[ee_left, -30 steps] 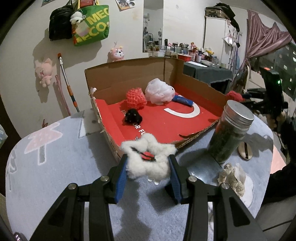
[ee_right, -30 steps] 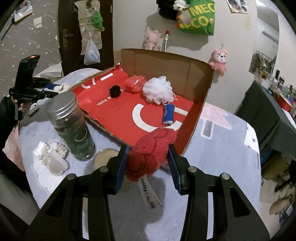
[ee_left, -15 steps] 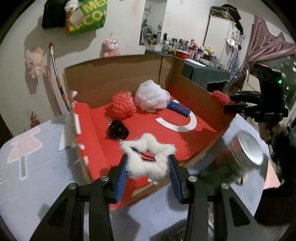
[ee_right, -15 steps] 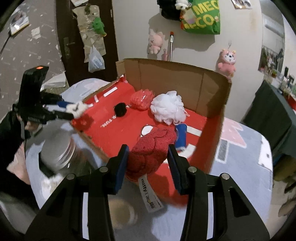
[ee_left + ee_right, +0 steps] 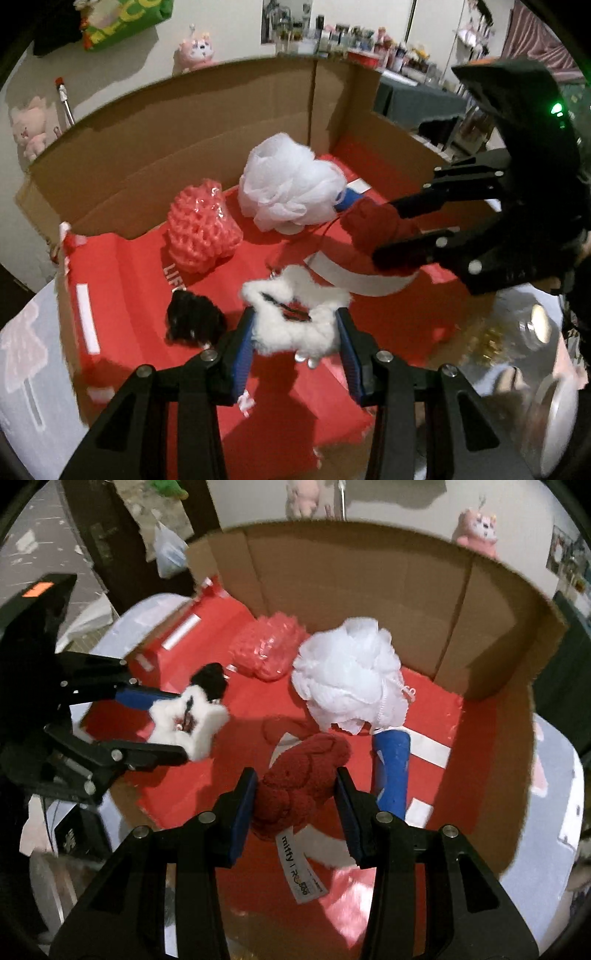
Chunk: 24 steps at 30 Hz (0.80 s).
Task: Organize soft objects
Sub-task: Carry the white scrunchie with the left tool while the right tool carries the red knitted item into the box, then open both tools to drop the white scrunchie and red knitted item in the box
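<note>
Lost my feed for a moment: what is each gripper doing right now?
Left gripper: shut on the white fluffy toy, above the red box floor.
Right gripper: shut on the red plush toy, also over the box.

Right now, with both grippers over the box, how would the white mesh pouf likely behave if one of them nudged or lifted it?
The white mesh pouf looks like bunched netting, so it would probably squash and spring back rather than resist. It seems light for its bulk. Being roundish, it might roll against the pink net ball beside it. Its cord loop could snag.
</note>
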Motion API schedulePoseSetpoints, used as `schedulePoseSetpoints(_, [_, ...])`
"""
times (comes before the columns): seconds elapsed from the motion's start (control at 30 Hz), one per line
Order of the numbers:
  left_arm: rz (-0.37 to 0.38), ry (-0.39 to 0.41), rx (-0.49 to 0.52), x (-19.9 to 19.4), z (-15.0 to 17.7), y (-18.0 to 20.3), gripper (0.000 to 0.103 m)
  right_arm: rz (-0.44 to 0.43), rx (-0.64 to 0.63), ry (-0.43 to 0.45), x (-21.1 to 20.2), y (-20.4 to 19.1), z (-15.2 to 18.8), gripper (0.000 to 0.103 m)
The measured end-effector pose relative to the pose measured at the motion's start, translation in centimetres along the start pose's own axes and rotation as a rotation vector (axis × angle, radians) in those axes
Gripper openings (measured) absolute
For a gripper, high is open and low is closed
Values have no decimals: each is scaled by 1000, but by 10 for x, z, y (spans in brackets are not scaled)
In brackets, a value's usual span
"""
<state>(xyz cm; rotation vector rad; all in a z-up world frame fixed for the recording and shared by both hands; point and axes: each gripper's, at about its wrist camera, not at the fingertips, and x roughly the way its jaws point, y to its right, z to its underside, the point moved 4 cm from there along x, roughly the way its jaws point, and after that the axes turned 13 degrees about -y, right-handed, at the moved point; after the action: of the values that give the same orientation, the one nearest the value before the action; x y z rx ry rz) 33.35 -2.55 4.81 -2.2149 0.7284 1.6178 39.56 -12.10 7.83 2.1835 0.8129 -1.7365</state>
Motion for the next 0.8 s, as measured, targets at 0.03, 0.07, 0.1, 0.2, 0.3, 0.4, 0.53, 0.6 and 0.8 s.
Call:
schedulePoseSetpoints(0.03, [-7, -10, -3, 4, -4, -2, 44, 11, 1, -18, 6, 1, -4, 41])
schedulePoseSetpoints(0.07, [-9, -19, -6, 7, -7, -3, 44, 17, 1, -29, 9, 1, -6, 41])
schedulePoseSetpoints(0.1, [-11, -27, -11, 11, -9, -4, 44, 23, 2, -38, 12, 1, -8, 41])
schedulePoseSetpoints(0.2, [-35, -52, -19, 20, -14, -7, 44, 45, 17, -75, 23, 4, -12, 42])
schedulePoseSetpoints(0.3, [-46, -76, -23, 28, -15, -9, 45, 55, 32, -91, 26, 7, -14, 43])
schedulePoseSetpoints(0.4, [-55, -91, -25, 32, -14, -10, 45, 71, 44, -90, 25, 10, -14, 43])
schedulePoseSetpoints(0.53, [-59, -92, -36, 35, -14, -13, 45, 73, 52, -99, 27, 12, -13, 44])
schedulePoseSetpoints(0.6, [-61, -92, -37, 35, -13, -13, 45, 80, 50, -99, 27, 12, -13, 44])
schedulePoseSetpoints(0.8, [-64, -86, -39, 42, -19, -8, 47, 92, 49, -101, 27, 10, -14, 44])
